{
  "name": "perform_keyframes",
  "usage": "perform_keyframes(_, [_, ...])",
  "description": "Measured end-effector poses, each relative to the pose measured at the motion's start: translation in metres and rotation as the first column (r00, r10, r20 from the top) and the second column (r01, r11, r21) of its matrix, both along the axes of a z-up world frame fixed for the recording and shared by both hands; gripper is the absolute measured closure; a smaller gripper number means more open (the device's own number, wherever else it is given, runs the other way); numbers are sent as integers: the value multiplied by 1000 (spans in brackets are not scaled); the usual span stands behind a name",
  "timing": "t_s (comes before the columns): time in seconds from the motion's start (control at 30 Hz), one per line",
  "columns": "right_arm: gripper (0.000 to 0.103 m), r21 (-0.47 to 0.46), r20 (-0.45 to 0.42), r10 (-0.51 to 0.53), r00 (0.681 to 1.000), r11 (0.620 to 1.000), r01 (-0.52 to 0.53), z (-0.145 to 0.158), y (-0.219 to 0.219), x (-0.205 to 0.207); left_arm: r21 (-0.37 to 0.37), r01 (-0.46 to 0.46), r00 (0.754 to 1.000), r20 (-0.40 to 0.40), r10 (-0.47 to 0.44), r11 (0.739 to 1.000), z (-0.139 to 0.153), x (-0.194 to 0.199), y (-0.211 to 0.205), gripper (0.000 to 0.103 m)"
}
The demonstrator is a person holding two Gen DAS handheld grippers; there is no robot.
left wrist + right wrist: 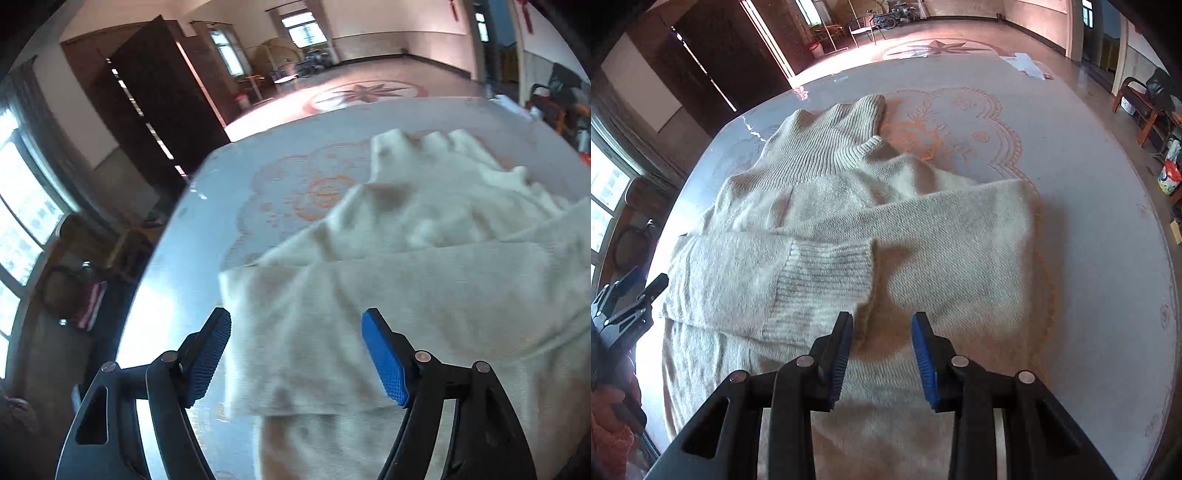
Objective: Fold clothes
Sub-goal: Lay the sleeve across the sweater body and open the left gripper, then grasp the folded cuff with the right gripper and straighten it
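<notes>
In the left wrist view the sweater is smeared by motion blur, so its knit cannot be read, and it runs off the right and bottom edges. In the right wrist view the sweater's near part is hidden behind the right gripper. The left gripper is cut off at the left edge, its finger gap unreadable there. Papers at the table's far side are too small to identify.

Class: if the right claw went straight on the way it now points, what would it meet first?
Most likely the cream sweater: the right claw, open and empty, points at the ribbed cuff of the sleeve folded across it. Depth is hard to judge in this fisheye view.
</notes>
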State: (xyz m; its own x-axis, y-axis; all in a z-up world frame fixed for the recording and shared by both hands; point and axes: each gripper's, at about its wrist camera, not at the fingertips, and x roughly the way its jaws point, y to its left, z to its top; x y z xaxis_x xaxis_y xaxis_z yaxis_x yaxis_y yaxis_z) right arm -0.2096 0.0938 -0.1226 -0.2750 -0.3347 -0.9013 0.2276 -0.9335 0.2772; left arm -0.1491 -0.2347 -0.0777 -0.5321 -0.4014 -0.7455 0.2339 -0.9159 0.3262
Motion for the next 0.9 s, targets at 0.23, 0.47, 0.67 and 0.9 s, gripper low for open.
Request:
perform_keyframes(0.23, [67, 1, 56, 26, 998, 1000, -26, -18, -27, -29, 39, -37, 997, 65, 34, 999, -24, 4, -37, 28])
perform_keyframes(0.47, [96, 37, -70, 72, 995, 997, -70, 9, -36, -29, 54, -32, 998, 54, 29, 998, -30, 11, -34, 28])
perform_keyframes(0.67, [99, 143, -195, 34, 980, 990, -6, 41, -13, -41, 66, -23, 999, 42, 20, 998, -26, 13, -34, 28])
perform_keyframes(0.9, [92, 185, -139, 64, 988, 982, -37, 14, -3, -33, 91, 1, 997, 77, -8, 996, -38, 6, -13, 28])
